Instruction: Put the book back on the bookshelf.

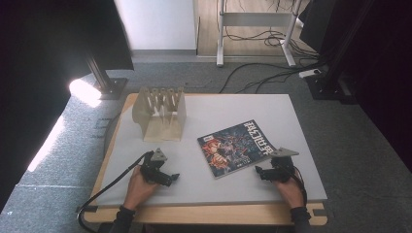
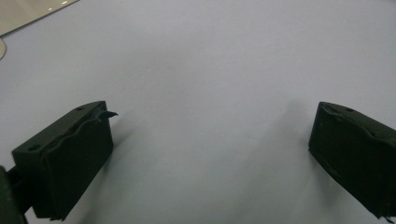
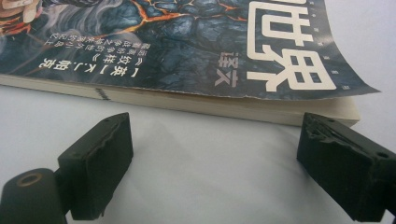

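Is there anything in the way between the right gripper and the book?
No, nothing visible. The right gripper sits just off the book's near edge, jaws open, with bare mat between them and the pages.

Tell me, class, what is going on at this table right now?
A person sits at a table with a hand-held gripper in each hand. The right hand-held gripper lies close to the edge of a paperback book lying flat, jaws open and not touching it. The left hand-held gripper rests open over bare tabletop. A wooden rack with upright dividers stands at the far left, holding nothing.
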The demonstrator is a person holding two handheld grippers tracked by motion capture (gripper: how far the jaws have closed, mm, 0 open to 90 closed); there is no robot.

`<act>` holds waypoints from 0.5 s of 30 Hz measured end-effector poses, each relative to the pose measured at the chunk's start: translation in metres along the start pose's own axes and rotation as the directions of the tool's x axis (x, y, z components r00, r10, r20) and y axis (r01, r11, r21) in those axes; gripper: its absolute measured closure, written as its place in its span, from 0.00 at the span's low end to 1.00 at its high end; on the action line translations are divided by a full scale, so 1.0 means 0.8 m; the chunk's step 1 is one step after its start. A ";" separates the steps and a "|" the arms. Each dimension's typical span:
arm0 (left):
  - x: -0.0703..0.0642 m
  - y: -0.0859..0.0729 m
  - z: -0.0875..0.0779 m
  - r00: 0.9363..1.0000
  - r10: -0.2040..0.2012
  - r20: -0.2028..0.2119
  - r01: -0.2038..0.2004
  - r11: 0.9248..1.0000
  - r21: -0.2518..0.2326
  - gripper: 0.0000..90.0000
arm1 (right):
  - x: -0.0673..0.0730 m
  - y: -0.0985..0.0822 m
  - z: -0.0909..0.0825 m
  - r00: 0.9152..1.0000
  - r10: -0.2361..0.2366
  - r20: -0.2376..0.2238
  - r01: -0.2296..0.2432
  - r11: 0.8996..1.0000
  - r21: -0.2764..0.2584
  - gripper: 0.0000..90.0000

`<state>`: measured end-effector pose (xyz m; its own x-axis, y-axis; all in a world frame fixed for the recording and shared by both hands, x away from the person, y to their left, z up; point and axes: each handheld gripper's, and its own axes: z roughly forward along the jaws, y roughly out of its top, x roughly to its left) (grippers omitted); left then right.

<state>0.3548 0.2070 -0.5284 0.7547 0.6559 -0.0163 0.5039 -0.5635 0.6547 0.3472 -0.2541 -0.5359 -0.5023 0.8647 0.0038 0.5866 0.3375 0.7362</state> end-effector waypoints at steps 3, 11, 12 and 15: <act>0.000 0.001 0.000 1.000 0.002 0.002 -0.002 1.000 0.004 0.00 | 0.000 0.000 0.000 1.000 0.000 0.000 0.000 1.000 0.000 0.11; 0.000 0.016 0.001 0.999 0.017 0.049 -0.018 1.000 0.017 0.00 | 0.000 0.004 -0.003 1.000 -0.004 -0.002 0.004 1.000 0.008 0.07; 0.001 0.019 0.000 0.998 0.019 0.053 -0.020 1.000 0.016 0.00 | 0.000 0.005 -0.004 1.000 -0.005 -0.001 0.005 1.000 0.006 0.07; 0.000 0.030 0.000 0.998 0.032 0.057 -0.032 0.999 0.008 0.00 | -0.001 0.008 -0.008 1.000 -0.008 0.000 0.008 1.000 0.005 0.06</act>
<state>0.3666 0.1935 -0.5124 0.7931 0.6079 -0.0389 0.4827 -0.5883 0.6487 0.3473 -0.2545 -0.5270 -0.5070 0.8620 -0.0026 0.5853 0.3464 0.7331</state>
